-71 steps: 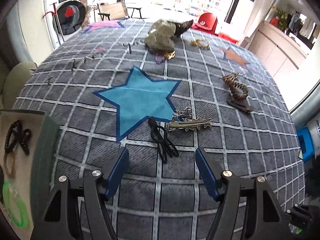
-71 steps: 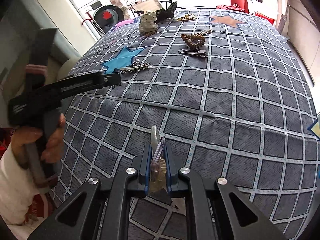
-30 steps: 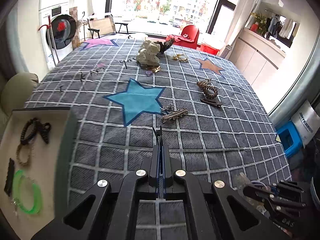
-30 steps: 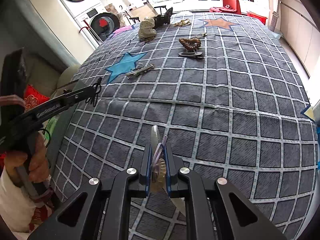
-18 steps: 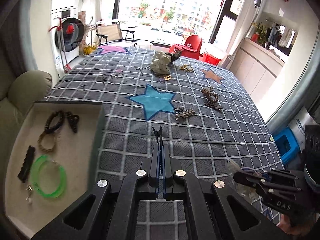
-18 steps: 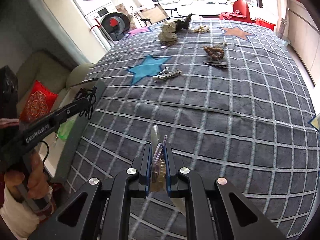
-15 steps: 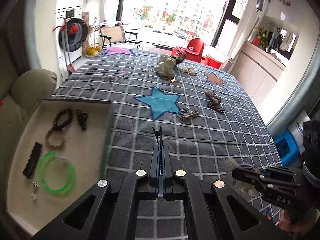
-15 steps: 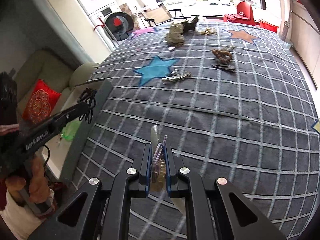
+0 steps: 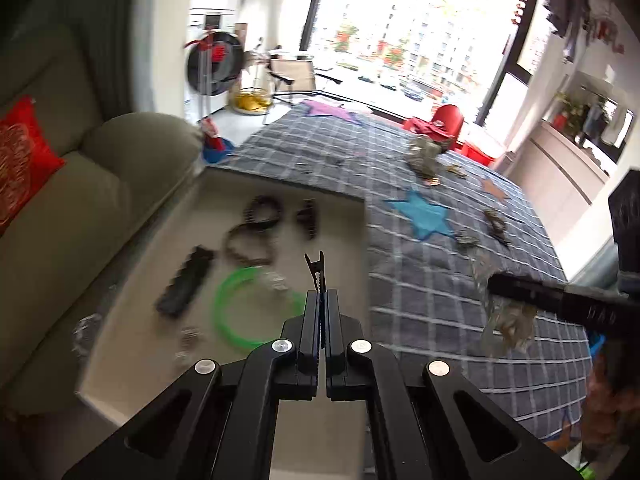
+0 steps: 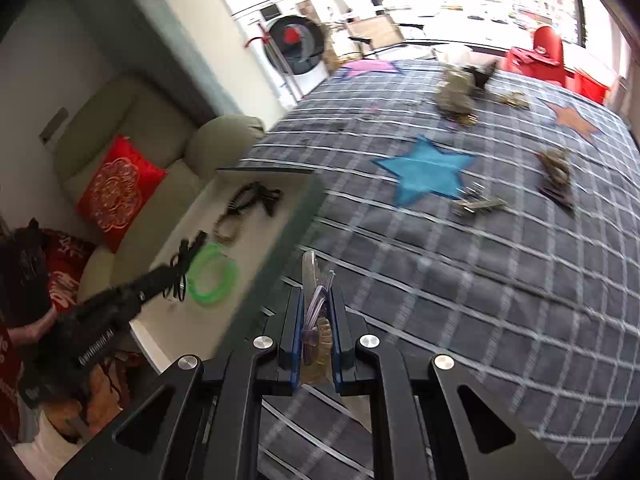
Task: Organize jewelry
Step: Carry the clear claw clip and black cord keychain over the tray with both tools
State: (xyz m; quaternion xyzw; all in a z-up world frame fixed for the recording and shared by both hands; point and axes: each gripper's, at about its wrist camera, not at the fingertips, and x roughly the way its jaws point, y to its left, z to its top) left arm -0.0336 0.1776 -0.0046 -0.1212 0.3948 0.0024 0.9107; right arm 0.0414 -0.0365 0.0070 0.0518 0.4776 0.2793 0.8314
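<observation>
Black clip (image 9: 316,270), clamped in the left hand-held gripper (image 9: 321,300), now seemingly hangs over the tray (image 9: 224,364).

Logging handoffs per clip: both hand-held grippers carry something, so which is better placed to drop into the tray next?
Probably left. The left hand-held gripper with its black clip hangs over the tray; the right hand-held gripper is over the blanket.

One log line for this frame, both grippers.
left gripper: shut on black clip, over tray | right gripper: shut on clear hair clip, above blanket
</observation>
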